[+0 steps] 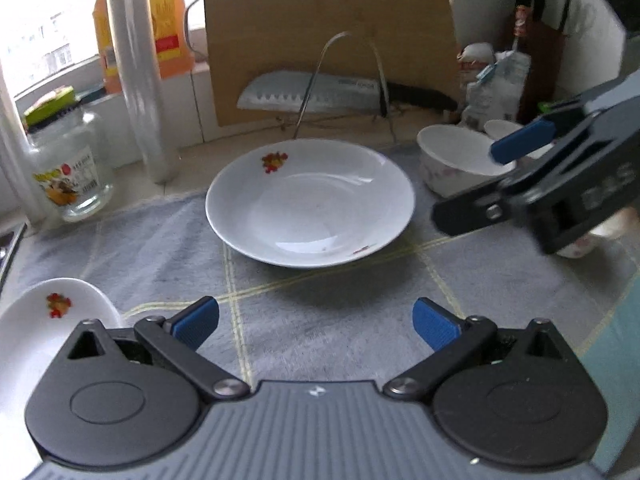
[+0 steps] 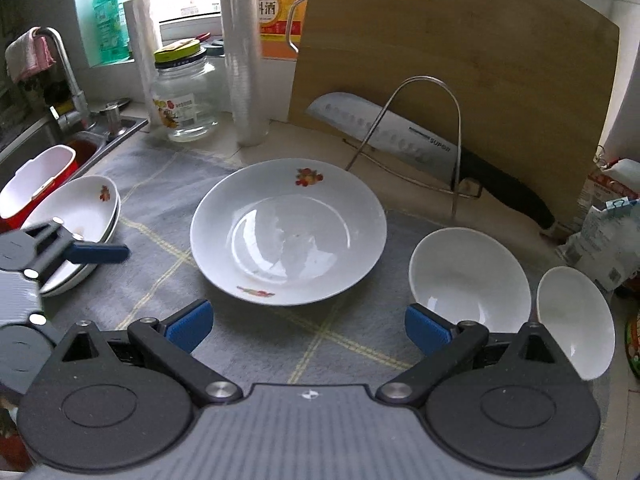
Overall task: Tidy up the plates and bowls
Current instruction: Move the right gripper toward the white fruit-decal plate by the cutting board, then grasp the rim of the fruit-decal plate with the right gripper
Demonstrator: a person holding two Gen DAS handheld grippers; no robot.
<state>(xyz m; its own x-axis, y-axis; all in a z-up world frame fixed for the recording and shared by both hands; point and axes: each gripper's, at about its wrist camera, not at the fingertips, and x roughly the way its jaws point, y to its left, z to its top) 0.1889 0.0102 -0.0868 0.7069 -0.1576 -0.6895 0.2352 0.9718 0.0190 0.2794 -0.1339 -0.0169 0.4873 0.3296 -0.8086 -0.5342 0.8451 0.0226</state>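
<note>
Right wrist view: a shallow white ceramic plate with red flower prints (image 2: pixel 288 232) sits empty just ahead of the spread, empty right hand-held gripper (image 2: pixel 308 326); the left hand-held gripper (image 1: pixel 316 322) is spread too.

Readable text from my two wrist cameras

Ahead of my right gripper, the knife (image 2: pixel 404 136) blade reads "SUPOR"; the orange bottle (image 2: pixel 276 8) behind shows "料酒".

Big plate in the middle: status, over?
Both tongs, left and right, open and empty. Big plate sits alone on the grey cloth, untouched. Stacked plates left, two bowls right; approach clear.
</note>
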